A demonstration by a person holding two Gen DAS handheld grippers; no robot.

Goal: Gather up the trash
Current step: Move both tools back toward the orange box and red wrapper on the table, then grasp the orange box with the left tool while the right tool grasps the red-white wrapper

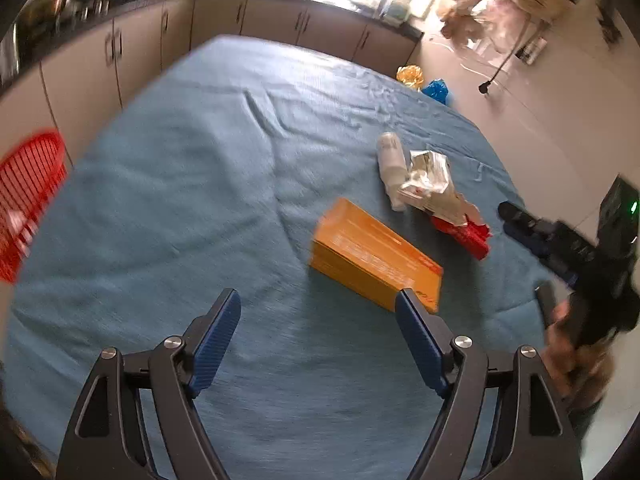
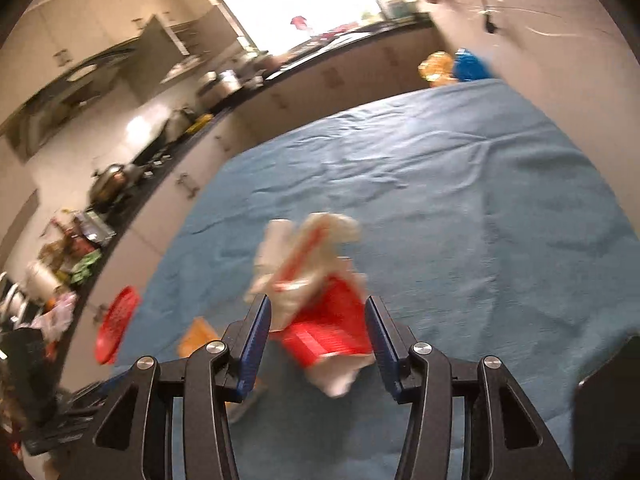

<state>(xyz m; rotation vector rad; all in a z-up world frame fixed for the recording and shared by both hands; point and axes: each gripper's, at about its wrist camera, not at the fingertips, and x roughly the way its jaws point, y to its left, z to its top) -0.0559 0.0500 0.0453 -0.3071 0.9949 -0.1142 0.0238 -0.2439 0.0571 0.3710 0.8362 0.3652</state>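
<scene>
Blue-clothed desk [image 1: 180,200]: left gripper [image 1: 318,316] gaping, empty, orange box [image 1: 376,256] just beyond; right gripper [image 2: 318,320] half-wide around red-white wrapper [image 2: 320,312], grip unclear.

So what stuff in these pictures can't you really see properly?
- Red basket: cut off by the left wrist view's edge and blurred, so its contents are unclear.
- Orange box: print smeared by blur; its near corner sits behind a left gripper finger.
- Red and white wrapper: right wrist view blur hides whether the right gripper touches it.
- White bottle: label too small to read.
</scene>
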